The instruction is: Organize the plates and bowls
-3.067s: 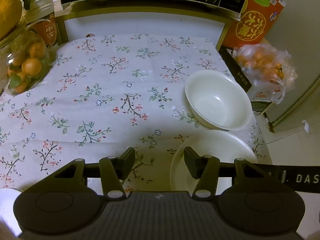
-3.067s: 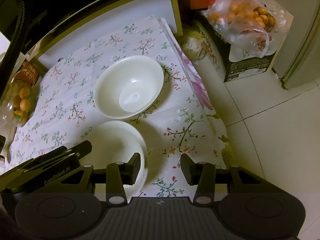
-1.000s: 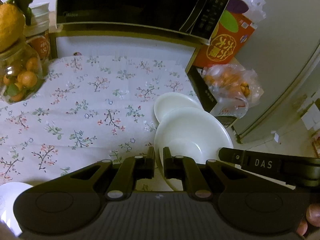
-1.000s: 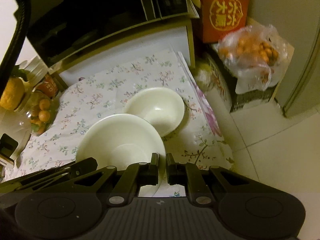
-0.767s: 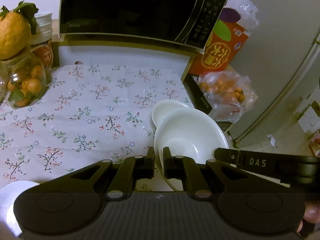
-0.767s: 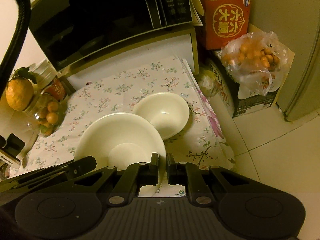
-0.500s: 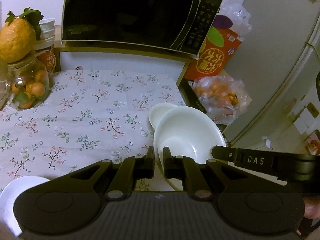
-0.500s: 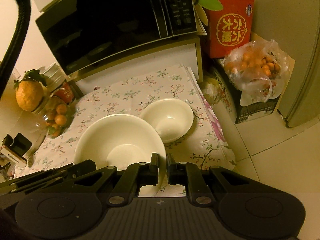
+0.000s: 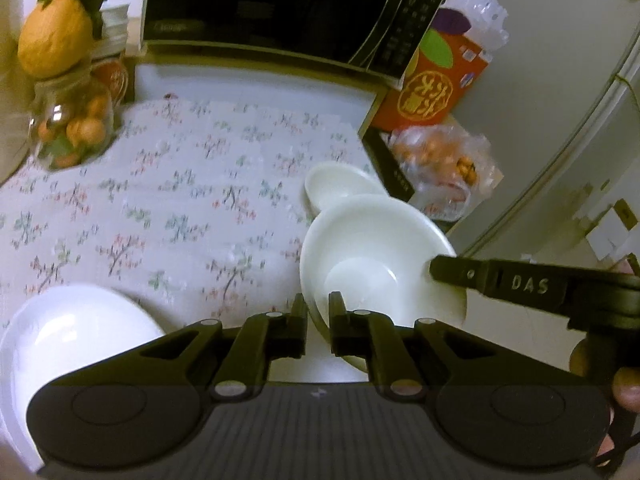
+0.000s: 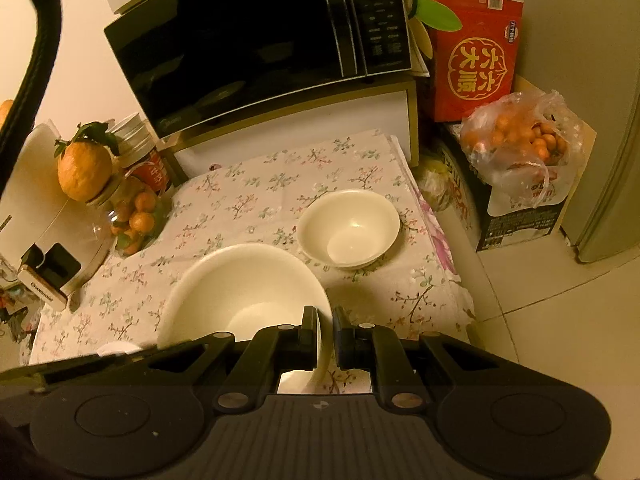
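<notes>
A large white bowl hangs above the flowered tablecloth, held from both sides. My left gripper is shut on its near left rim. My right gripper is shut on the opposite rim of the same large bowl, and in the left wrist view its finger reaches in from the right. A smaller white bowl sits on the cloth behind it, near the table's right edge; the left wrist view shows this small bowl partly hidden. A white plate lies at the lower left.
A black microwave stands on a shelf at the back. A jar of small oranges with a big citrus on top sits at the left. A red box and a bag of oranges stand right of the table, beside a fridge.
Both grippers, still shut on the large bowl, have pulled back and up from the table. The small bowl looks farther away, and the white plate at the lower left shows more.
</notes>
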A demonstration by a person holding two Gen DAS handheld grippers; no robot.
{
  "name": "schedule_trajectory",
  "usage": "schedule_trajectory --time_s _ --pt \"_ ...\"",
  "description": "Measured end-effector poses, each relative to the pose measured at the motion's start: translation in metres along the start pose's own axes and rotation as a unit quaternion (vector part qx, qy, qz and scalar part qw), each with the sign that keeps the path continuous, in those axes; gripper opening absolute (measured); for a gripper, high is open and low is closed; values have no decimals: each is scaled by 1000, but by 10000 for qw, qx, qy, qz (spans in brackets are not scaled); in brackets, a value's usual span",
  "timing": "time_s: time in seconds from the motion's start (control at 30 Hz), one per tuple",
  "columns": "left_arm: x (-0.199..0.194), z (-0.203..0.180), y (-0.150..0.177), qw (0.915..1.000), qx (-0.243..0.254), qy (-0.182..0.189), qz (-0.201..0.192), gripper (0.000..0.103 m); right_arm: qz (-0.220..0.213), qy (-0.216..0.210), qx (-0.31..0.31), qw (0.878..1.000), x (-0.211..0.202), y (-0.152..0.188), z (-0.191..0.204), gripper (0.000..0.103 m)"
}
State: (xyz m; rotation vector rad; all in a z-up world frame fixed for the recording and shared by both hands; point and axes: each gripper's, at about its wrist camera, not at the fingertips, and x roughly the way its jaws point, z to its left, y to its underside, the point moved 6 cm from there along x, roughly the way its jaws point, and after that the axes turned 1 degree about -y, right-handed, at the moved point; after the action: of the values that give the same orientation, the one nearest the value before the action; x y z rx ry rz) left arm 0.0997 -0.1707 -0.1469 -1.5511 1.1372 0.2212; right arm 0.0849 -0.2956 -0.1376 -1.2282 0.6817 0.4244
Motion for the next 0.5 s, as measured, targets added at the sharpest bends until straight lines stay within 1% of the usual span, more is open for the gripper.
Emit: schedule_trajectory --time_s 0.23,0.5 --pt "-10 10 12 9999 -61 -68 58 9 144 -68 -174 9997 -3 12 10 9" --pt "-20 10 19 9999 86 -89 59 9 290 -128 -212 9993 -5 21 14 9"
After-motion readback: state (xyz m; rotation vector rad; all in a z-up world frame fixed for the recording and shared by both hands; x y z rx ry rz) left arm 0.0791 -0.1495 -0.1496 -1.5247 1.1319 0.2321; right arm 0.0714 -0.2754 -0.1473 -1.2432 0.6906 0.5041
